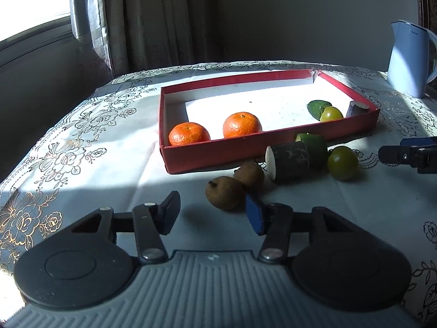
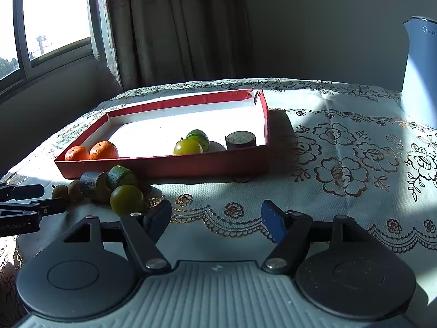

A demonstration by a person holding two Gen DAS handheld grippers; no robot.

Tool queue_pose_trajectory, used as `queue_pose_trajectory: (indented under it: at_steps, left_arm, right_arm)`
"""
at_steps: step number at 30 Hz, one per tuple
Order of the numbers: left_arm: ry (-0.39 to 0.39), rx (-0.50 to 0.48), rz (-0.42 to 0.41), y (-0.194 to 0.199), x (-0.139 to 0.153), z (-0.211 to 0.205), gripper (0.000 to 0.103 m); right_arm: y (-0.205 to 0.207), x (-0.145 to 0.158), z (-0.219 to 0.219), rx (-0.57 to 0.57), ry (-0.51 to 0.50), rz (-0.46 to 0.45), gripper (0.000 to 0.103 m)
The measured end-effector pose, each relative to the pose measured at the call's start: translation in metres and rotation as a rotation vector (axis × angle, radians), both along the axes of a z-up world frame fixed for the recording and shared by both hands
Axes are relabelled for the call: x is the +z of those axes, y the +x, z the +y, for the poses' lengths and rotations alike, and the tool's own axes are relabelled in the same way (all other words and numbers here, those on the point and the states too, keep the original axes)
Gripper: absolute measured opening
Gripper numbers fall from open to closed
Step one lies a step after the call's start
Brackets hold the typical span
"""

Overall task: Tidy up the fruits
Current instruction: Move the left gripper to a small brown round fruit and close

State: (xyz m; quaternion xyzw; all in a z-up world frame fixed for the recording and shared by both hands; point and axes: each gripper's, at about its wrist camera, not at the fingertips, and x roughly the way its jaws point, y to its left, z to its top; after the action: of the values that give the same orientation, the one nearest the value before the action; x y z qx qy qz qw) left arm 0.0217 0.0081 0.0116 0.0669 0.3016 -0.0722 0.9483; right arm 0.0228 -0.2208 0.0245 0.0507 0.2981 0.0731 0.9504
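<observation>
Red tray (image 1: 273,147) mid-counter holds two oranges (image 1: 241,125), green fruits and a cut stub; brown fruits (image 1: 224,192), a green tomato (image 1: 342,163) and others wait outside; left claw (image 1: 213,213) and right claw (image 2: 215,222) both parted, empty.

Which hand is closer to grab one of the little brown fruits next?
Left, probably. The left gripper is open with the nearer brown fruit just ahead of its fingertips. The right gripper is open over bare tablecloth, nearer the green-yellow fruit.
</observation>
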Motion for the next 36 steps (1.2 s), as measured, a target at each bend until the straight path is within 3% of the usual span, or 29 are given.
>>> queue_pose_trajectory:
  at_steps: [12,20,36]
  left_arm:
    - [0.019,-0.006,0.005,0.011,-0.001,-0.007,0.045]
    - [0.009,-0.03,0.002,0.009,-0.001,-0.009,0.028]
    - [0.009,0.026,-0.036,-0.003,0.002,0.001,0.027]
  right_arm:
    - [0.0,0.0,0.001,0.002,0.0,0.001,0.073]
    - [0.0,-0.001,0.001,0.003,0.0,0.002,0.073]
    - [0.001,-0.002,-0.001,-0.004,0.023,0.011,0.073]
